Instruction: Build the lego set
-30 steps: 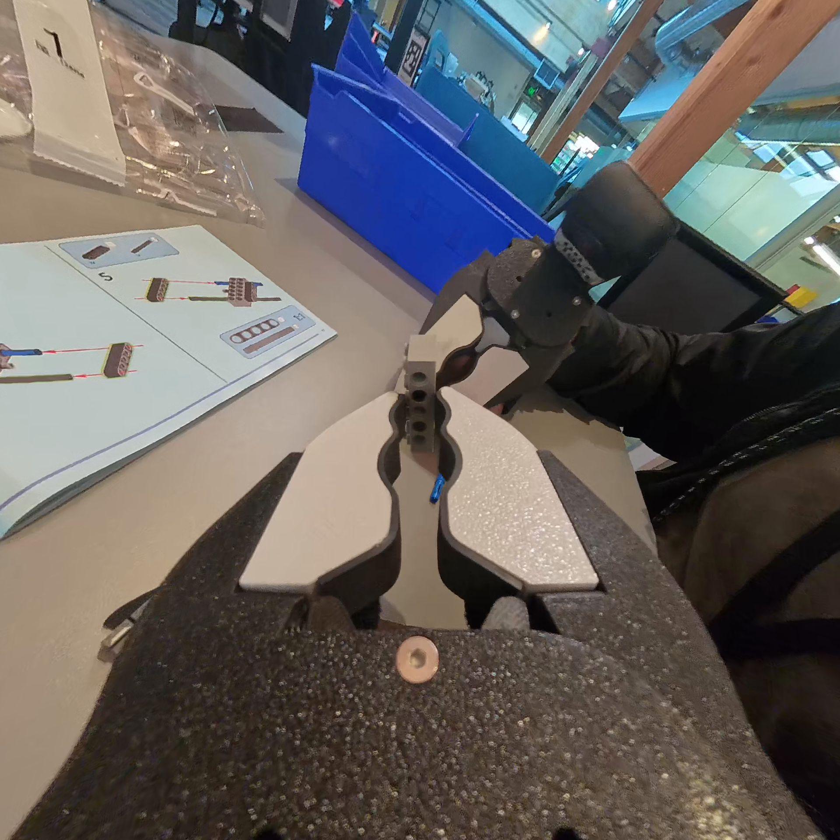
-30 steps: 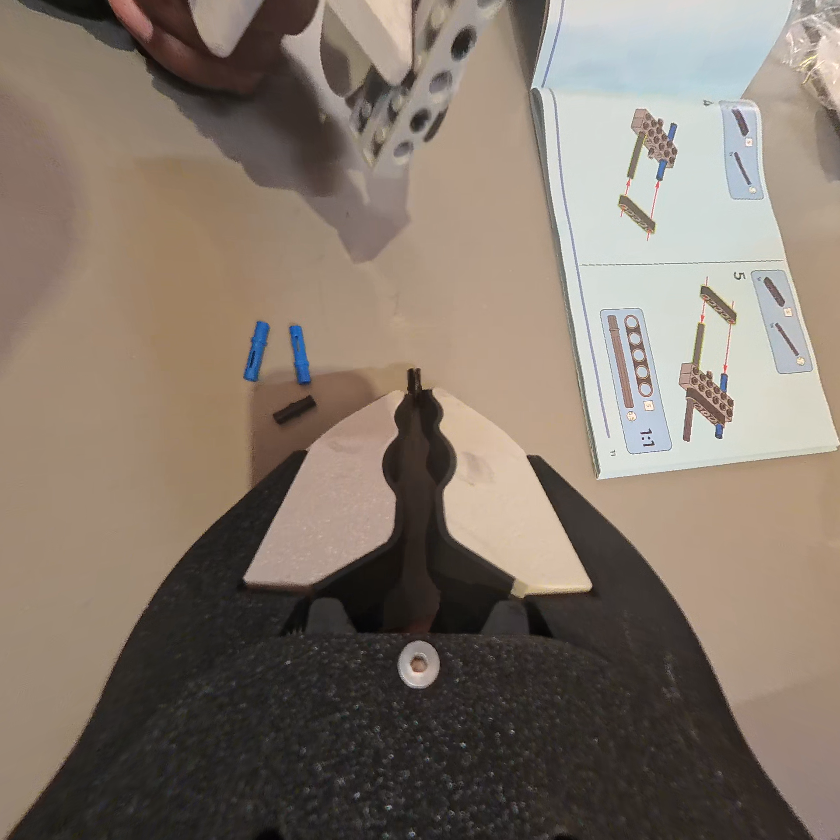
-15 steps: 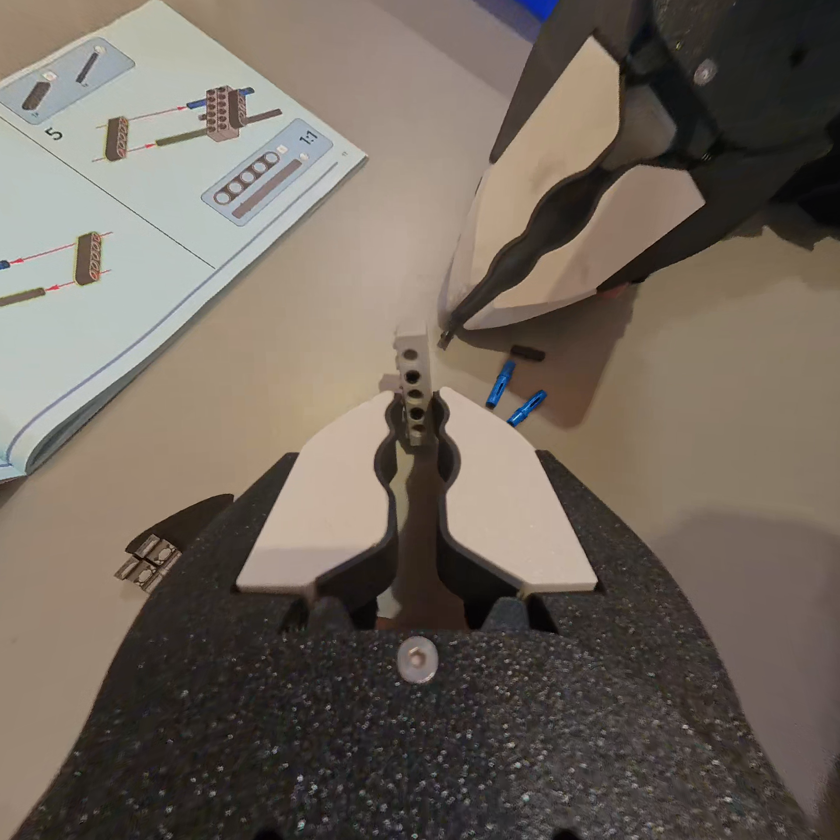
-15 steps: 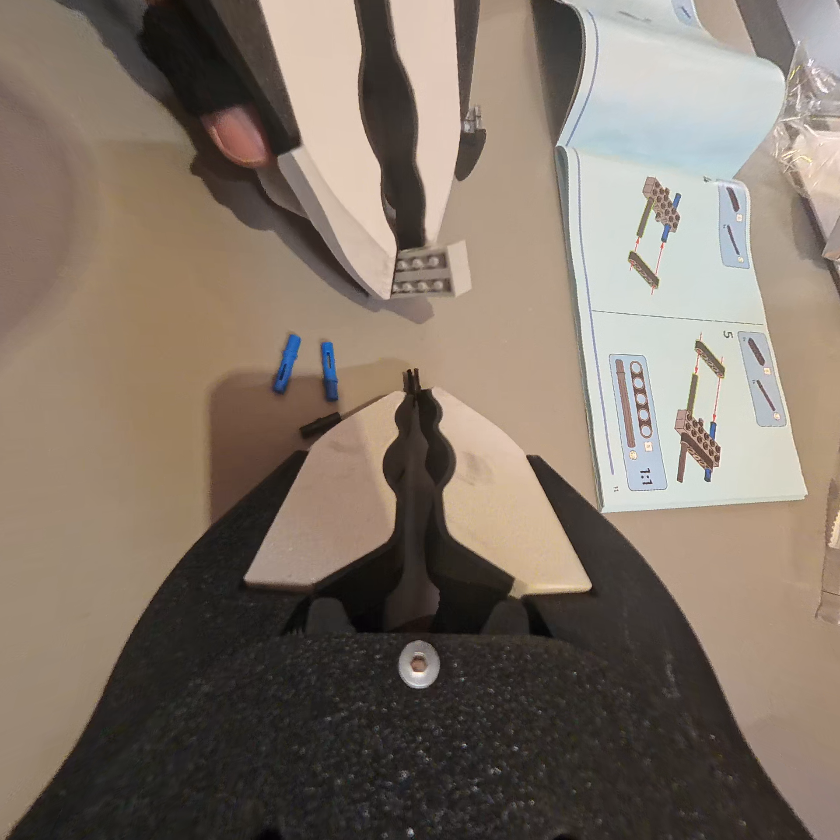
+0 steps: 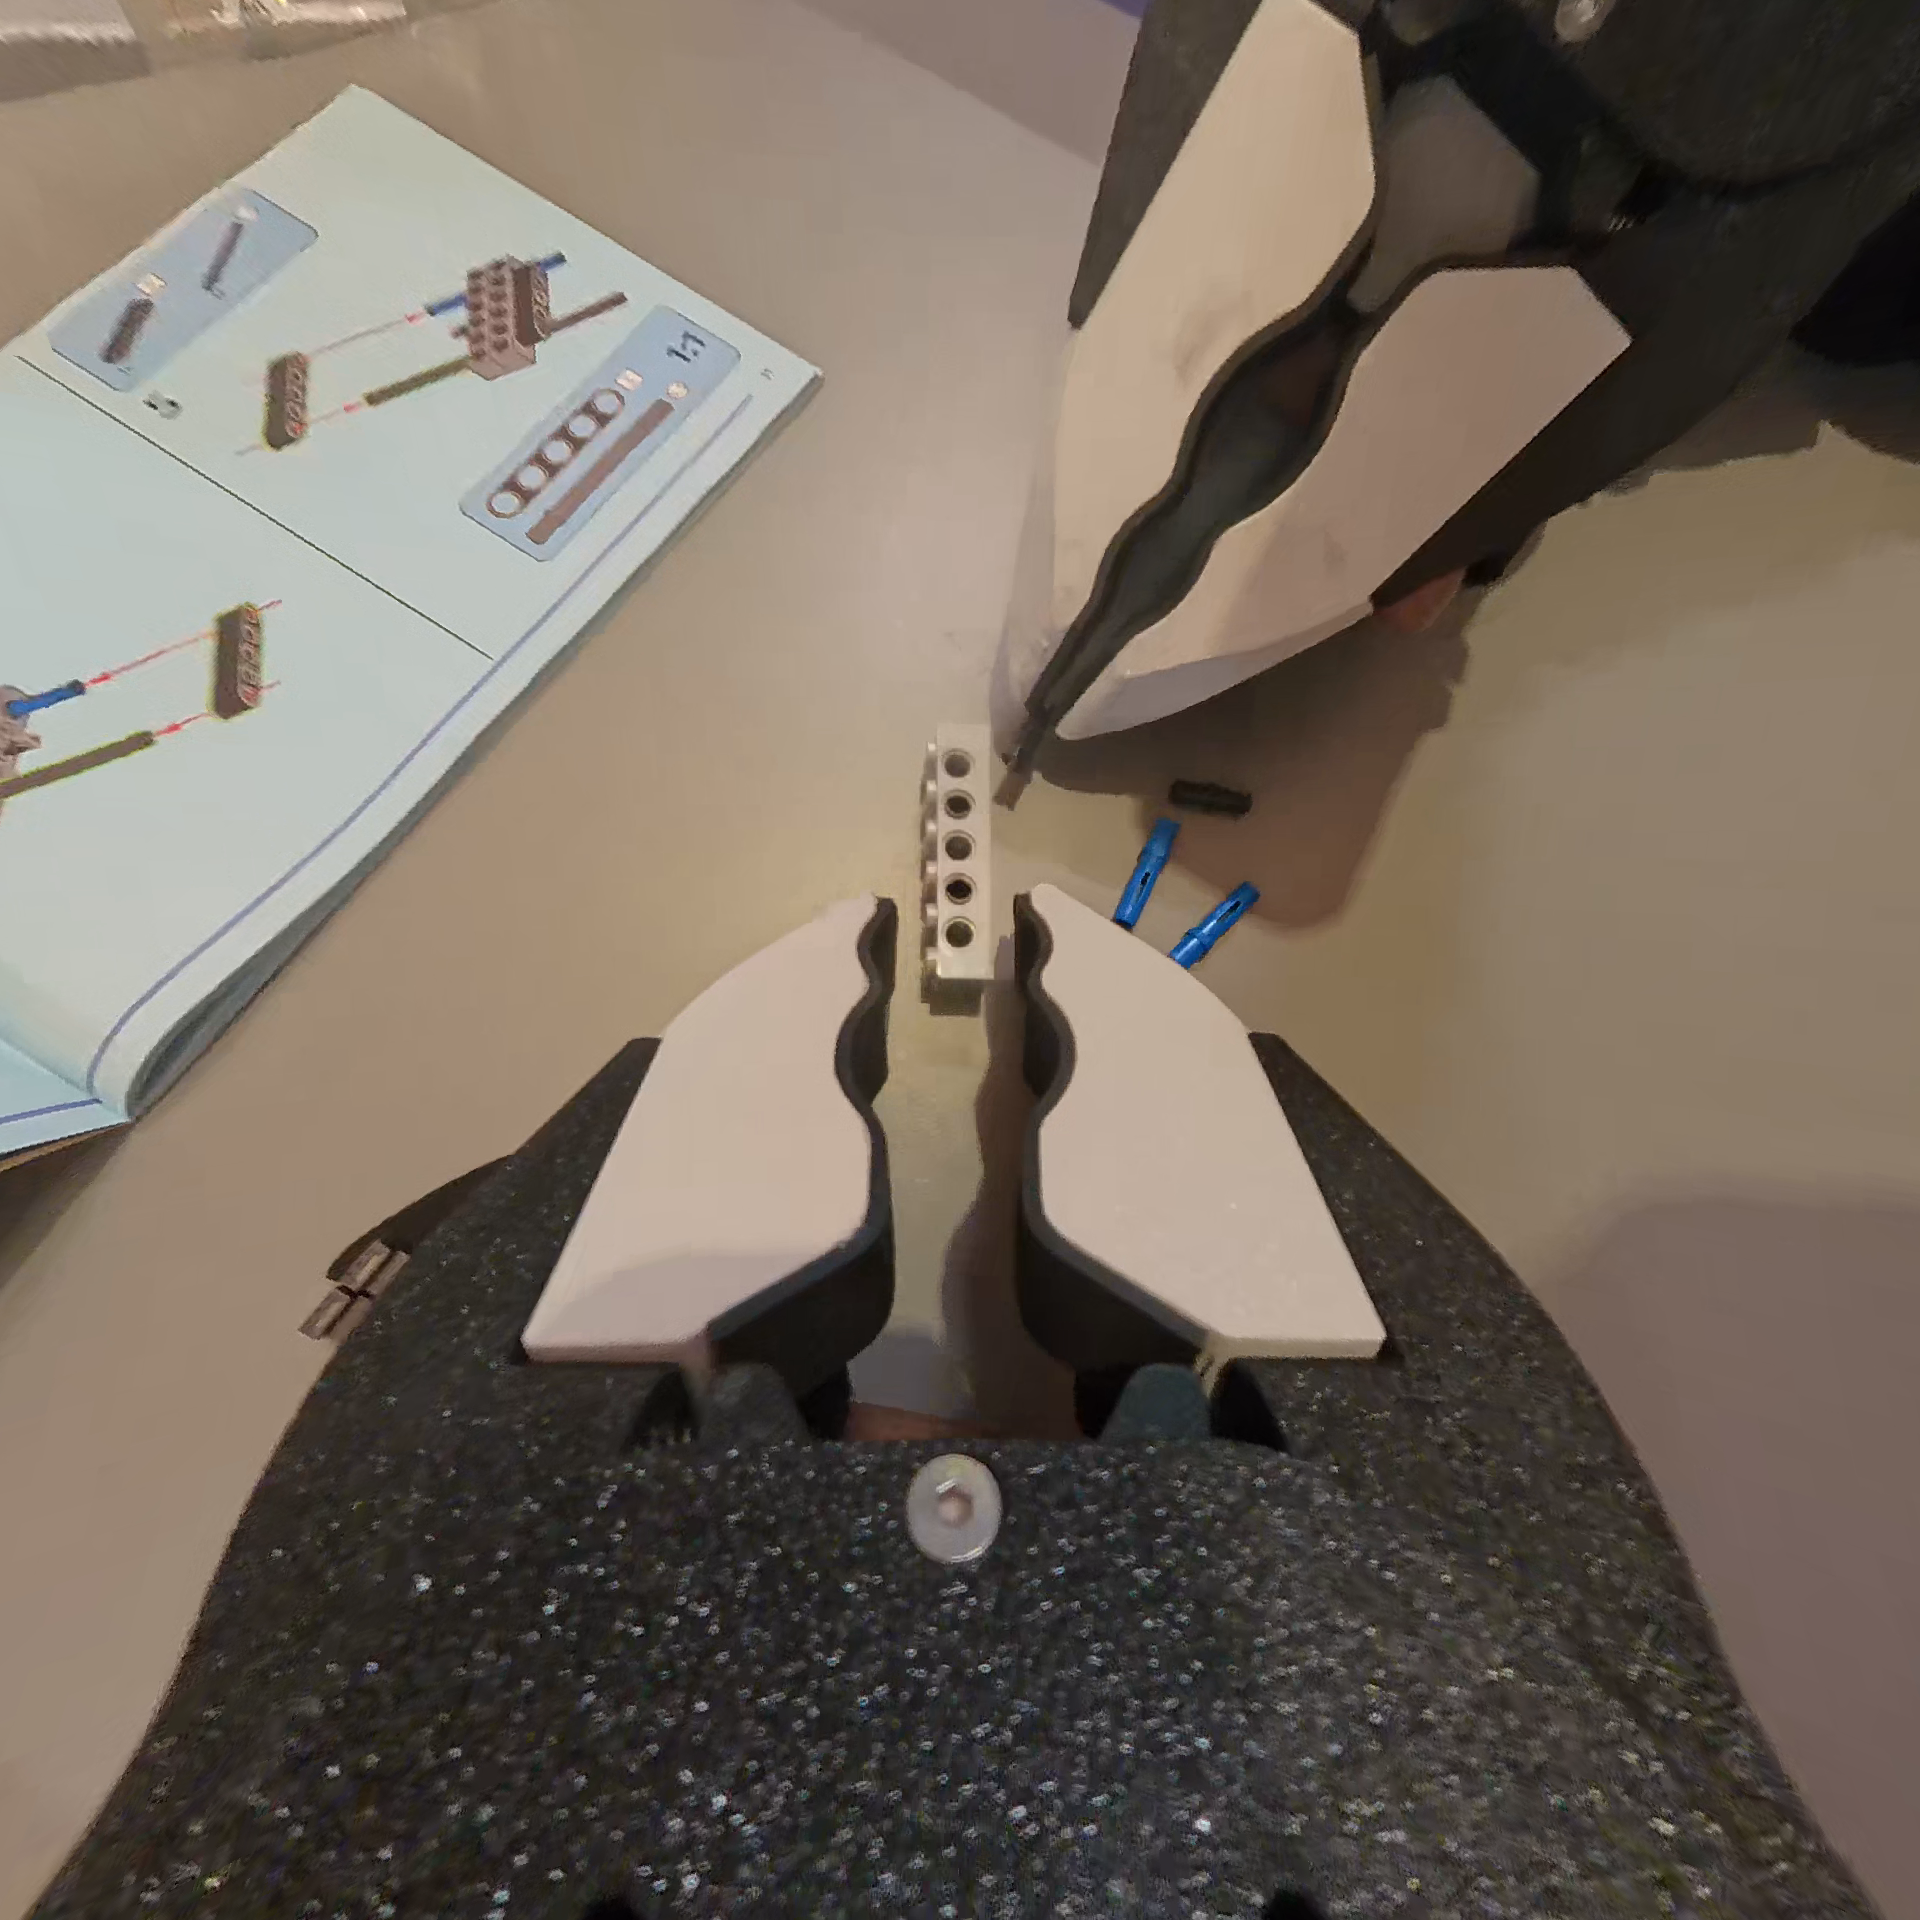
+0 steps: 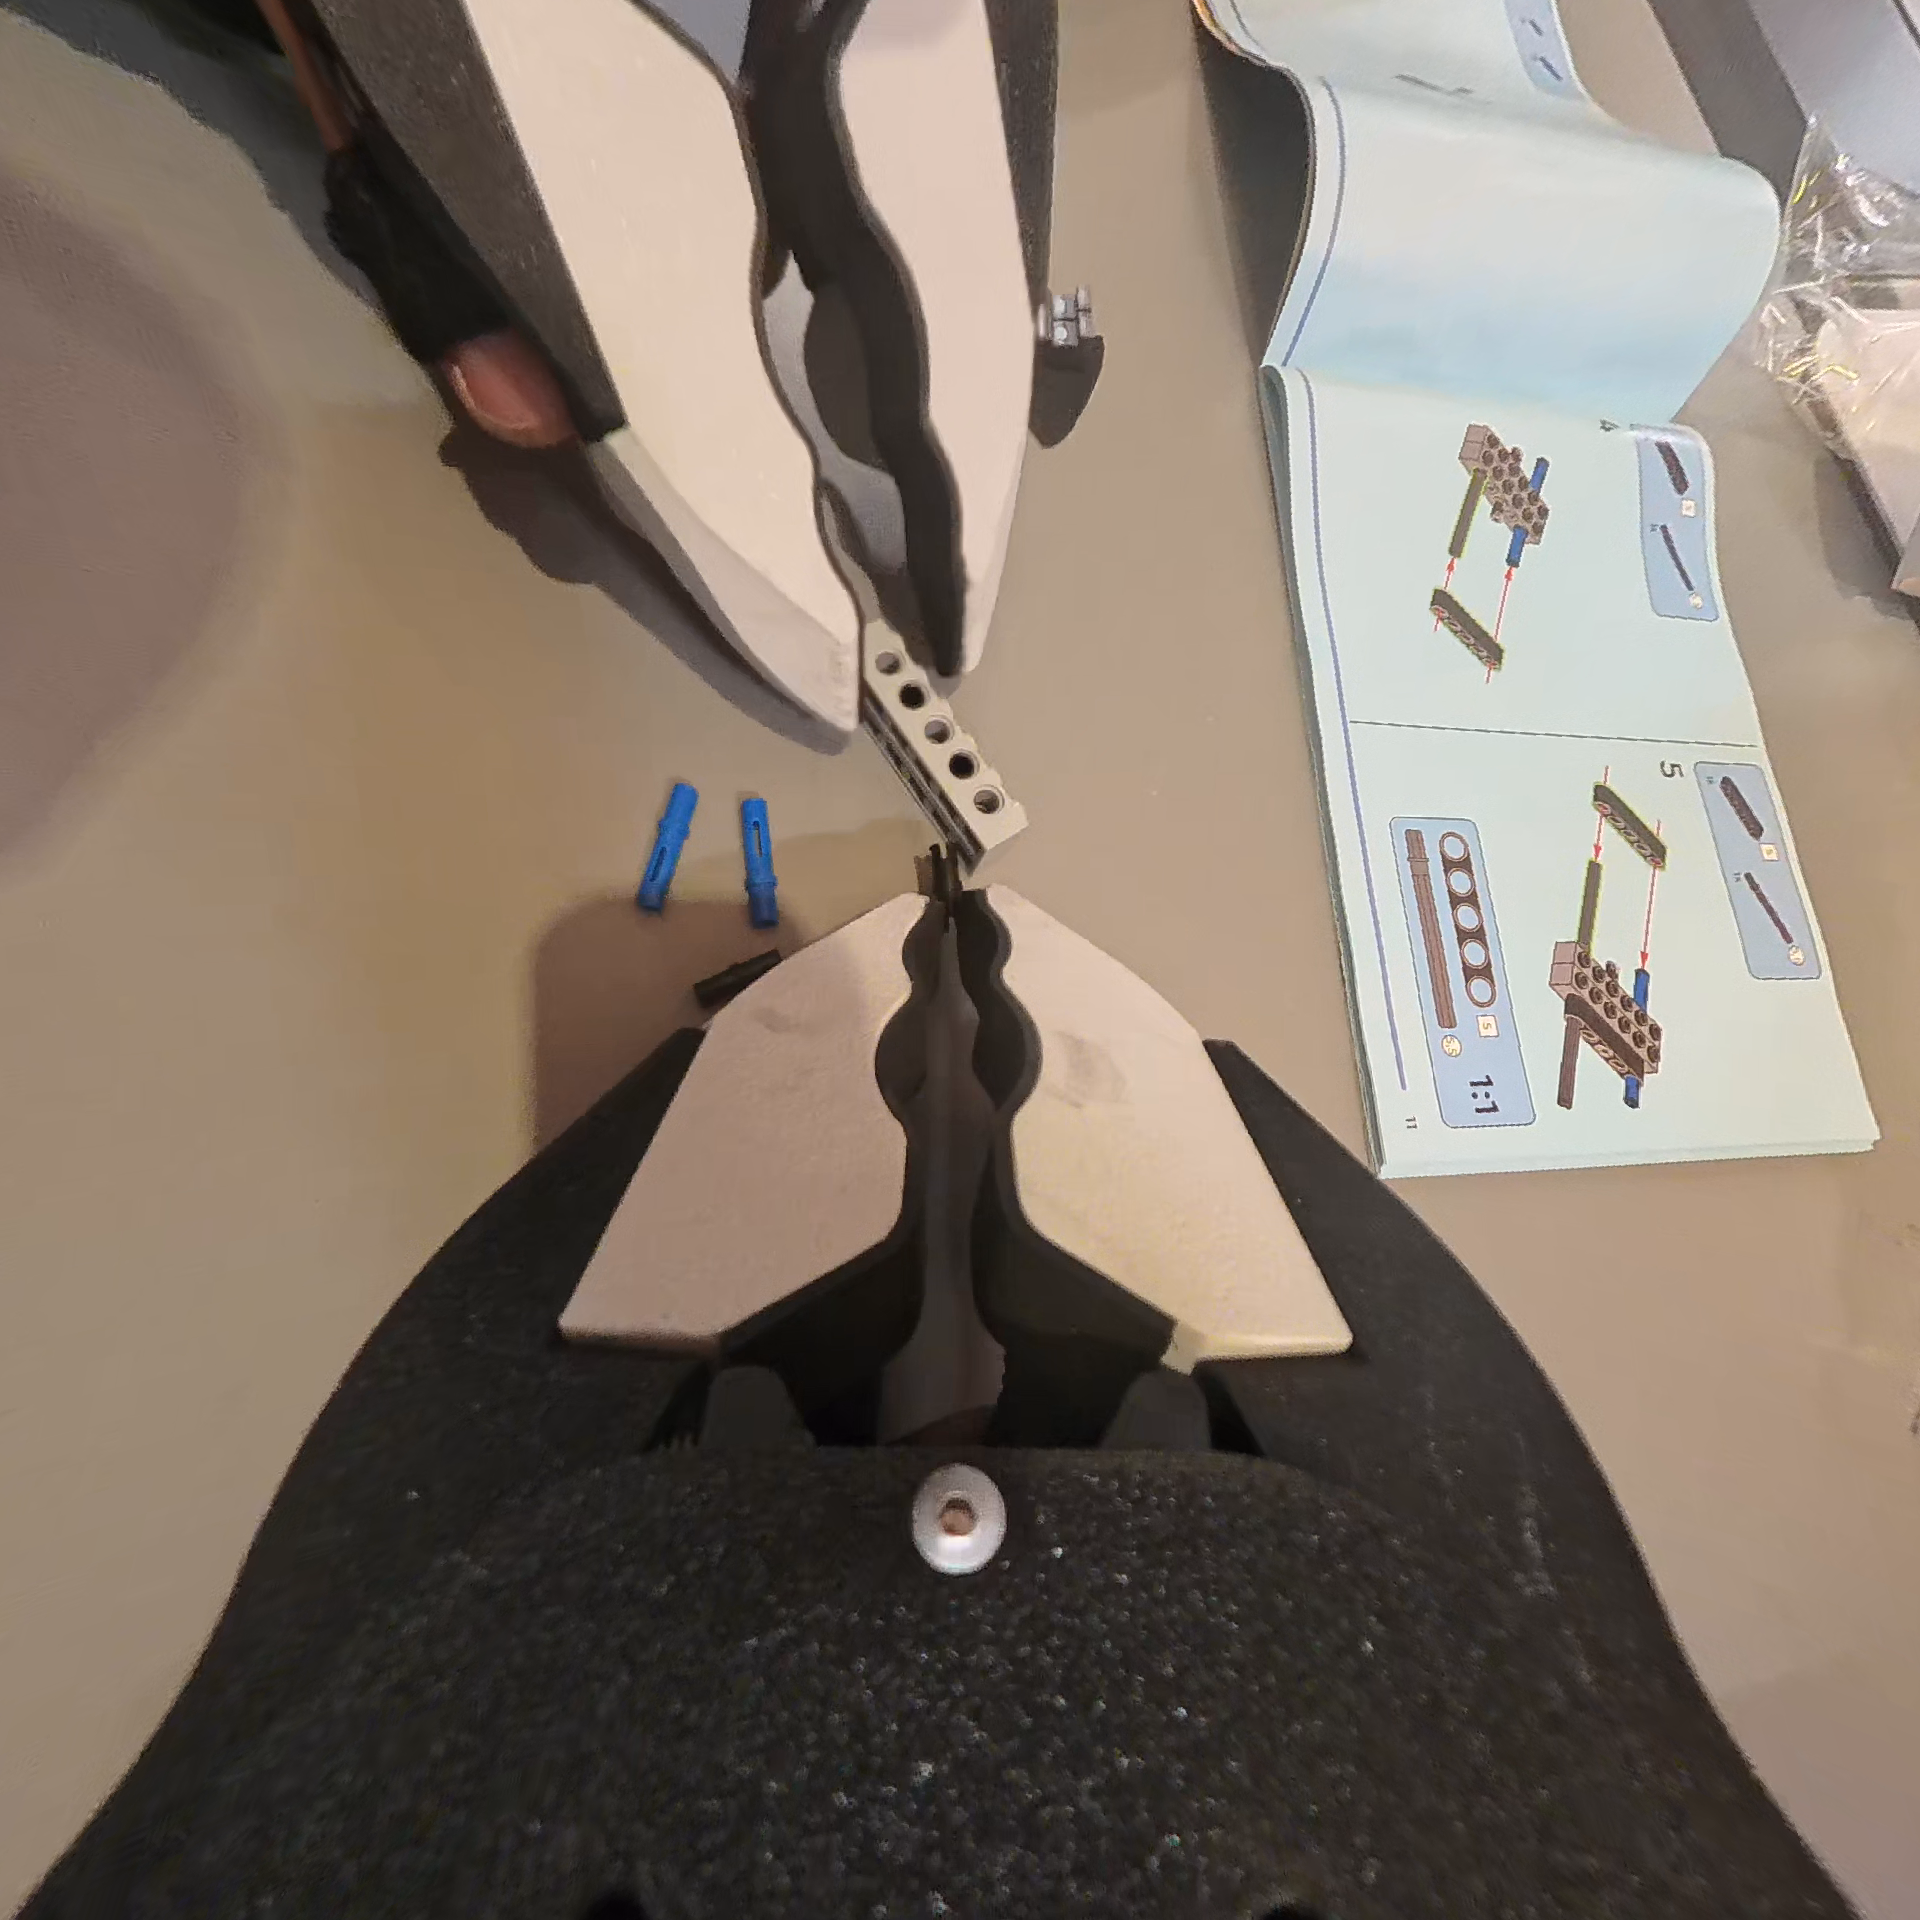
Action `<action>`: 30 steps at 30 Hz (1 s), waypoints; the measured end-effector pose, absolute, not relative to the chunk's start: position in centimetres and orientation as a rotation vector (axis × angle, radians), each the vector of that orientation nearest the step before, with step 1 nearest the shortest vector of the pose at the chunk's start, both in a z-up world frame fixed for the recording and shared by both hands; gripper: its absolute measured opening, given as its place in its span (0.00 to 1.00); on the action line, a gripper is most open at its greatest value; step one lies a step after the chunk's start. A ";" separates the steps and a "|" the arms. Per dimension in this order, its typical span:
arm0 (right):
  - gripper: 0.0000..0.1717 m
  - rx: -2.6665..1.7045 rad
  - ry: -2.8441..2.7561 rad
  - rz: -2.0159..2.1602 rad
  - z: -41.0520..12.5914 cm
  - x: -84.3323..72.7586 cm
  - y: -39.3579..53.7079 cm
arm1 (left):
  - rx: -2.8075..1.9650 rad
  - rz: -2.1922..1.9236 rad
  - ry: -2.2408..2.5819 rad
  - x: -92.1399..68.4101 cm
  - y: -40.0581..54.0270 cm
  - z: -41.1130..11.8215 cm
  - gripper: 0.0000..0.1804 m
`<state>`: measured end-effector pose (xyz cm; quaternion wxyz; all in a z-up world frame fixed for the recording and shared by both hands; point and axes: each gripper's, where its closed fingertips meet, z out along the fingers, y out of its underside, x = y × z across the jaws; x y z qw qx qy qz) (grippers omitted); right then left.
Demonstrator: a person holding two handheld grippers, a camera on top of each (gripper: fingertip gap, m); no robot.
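In the left wrist view my left gripper (image 5: 951, 914) is open. A grey beam with a row of holes (image 5: 956, 862) lies between its fingertips, with a gap showing on each side. My right gripper (image 5: 1029, 717) is shut on a small black pin (image 5: 1013, 774), and the pin's tip is right beside the beam's far end. In the right wrist view the right gripper (image 6: 940, 894) holds the black pin (image 6: 940, 868) just short of the beam (image 6: 940, 748). The left gripper (image 6: 904, 675) reaches in from above.
Two blue pins (image 6: 665, 847) (image 6: 758, 860) and a loose black pin (image 6: 736, 977) lie on the beige table left of my right gripper. An open instruction booklet (image 6: 1558, 779) lies to the right, a small grey piece (image 6: 1070, 317) farther back, and plastic bags (image 6: 1849, 239) at the far right. Spacing between my two grippers at the tips: around 4 centimeters.
My left gripper came down to the table with the grey beam, then its jaws opened off it. My right gripper, still shut on the black pin, closed in on the beam's end.
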<state>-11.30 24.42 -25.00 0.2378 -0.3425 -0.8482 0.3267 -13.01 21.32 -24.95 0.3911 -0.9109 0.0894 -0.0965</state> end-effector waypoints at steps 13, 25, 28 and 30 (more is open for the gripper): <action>0.02 -0.778 -2.281 0.973 -22.1 -10.6 22.6 | -2.069 -0.489 0.250 -10.7 21.7 -21.2 0.08; 0.02 -0.668 -2.229 0.939 -20.6 -10.4 21.8 | -2.015 -0.746 0.121 -9.6 21.4 -20.4 0.09; 0.02 -0.655 -2.219 0.941 -20.4 -10.3 21.7 | -2.014 -0.768 0.112 -9.5 21.3 -20.5 0.08; 0.02 -0.650 -2.214 0.947 -20.3 -10.3 21.6 | -2.012 -0.779 0.107 -9.4 21.3 -20.6 0.06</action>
